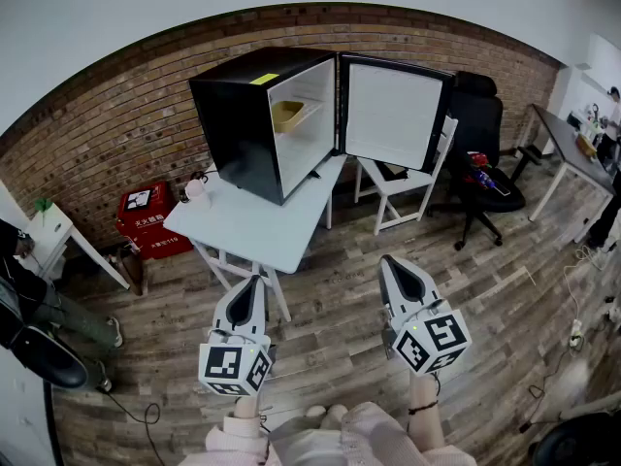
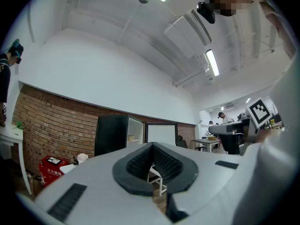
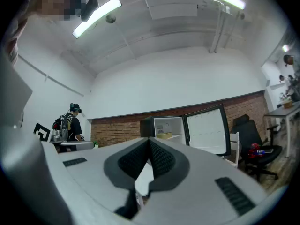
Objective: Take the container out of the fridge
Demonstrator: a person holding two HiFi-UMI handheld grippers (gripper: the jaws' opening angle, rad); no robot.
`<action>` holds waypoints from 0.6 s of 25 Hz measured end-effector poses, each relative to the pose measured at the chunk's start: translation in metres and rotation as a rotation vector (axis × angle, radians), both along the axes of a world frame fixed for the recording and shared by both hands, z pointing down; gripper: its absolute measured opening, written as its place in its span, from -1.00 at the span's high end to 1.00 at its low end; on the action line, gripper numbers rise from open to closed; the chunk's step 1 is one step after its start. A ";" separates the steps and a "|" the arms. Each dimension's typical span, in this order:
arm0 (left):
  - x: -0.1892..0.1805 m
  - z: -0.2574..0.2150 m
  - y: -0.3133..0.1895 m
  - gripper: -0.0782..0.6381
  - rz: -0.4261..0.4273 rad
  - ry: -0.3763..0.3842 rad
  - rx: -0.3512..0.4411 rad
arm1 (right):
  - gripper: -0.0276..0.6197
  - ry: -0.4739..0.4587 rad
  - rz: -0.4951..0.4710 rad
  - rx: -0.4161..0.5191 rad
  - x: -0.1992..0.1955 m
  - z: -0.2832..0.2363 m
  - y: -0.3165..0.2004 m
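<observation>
Both closed and empty, left gripper (image 1: 254, 282) and right gripper (image 1: 389, 261) face the open black fridge (image 1: 238, 129) with its yellowish container (image 1: 287, 115); left gripper view, not right, shows a red box (image 2: 52, 165).

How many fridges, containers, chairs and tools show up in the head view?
Fridge: 1
Container: 1
Chairs: 2, a white chair and a black chair
Tools: 2, the left tool and the right tool
Total: 6

Left gripper (image 1: 256, 282): grey-white shell — black ribbed pads (image 2: 138, 164).
Right gripper (image 1: 387, 261): same shell — black-and-white marker cube (image 1: 432, 343).
Sleeves (image 1: 374, 433): pale pink.
</observation>
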State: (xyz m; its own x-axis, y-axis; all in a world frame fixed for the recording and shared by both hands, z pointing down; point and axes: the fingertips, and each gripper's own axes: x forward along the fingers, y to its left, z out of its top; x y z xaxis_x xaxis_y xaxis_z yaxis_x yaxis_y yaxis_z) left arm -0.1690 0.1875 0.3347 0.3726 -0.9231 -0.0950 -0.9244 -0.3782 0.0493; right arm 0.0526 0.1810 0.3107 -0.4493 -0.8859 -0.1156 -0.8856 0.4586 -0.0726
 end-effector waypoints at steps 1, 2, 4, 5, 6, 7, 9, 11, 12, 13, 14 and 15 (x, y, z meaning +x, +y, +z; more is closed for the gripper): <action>0.001 0.001 0.001 0.80 0.000 -0.001 -0.002 | 0.91 -0.003 -0.002 -0.002 0.000 0.001 0.001; 0.002 0.001 0.001 0.80 0.001 -0.001 -0.003 | 0.91 -0.004 -0.005 -0.003 0.001 0.001 0.001; 0.003 0.002 0.001 0.80 -0.001 -0.002 -0.005 | 0.91 -0.003 -0.009 -0.004 0.002 0.002 0.001; 0.004 0.002 0.001 0.80 -0.004 -0.003 -0.005 | 0.91 -0.002 -0.011 -0.005 0.002 0.002 0.001; 0.005 0.002 0.000 0.80 -0.007 -0.004 -0.007 | 0.91 -0.001 -0.012 -0.005 0.004 0.002 0.000; 0.006 0.003 0.000 0.80 -0.010 -0.003 -0.008 | 0.91 -0.002 -0.013 -0.004 0.005 0.002 0.000; 0.009 0.004 -0.001 0.80 -0.016 0.000 -0.013 | 0.91 -0.006 -0.010 0.007 0.009 0.001 -0.002; 0.013 0.006 -0.001 0.80 -0.020 0.003 -0.021 | 0.91 -0.011 -0.005 0.017 0.014 0.002 -0.004; 0.015 0.007 -0.001 0.80 -0.022 0.005 -0.025 | 0.91 -0.012 -0.002 0.012 0.016 0.003 -0.006; 0.018 0.008 -0.001 0.80 -0.024 0.007 -0.028 | 0.91 -0.013 -0.001 0.004 0.017 0.006 -0.008; 0.020 0.009 0.000 0.80 -0.025 0.007 -0.029 | 0.91 -0.017 -0.002 -0.004 0.019 0.009 -0.010; 0.022 0.010 0.001 0.80 -0.025 0.007 -0.030 | 0.91 -0.024 -0.008 -0.010 0.020 0.011 -0.011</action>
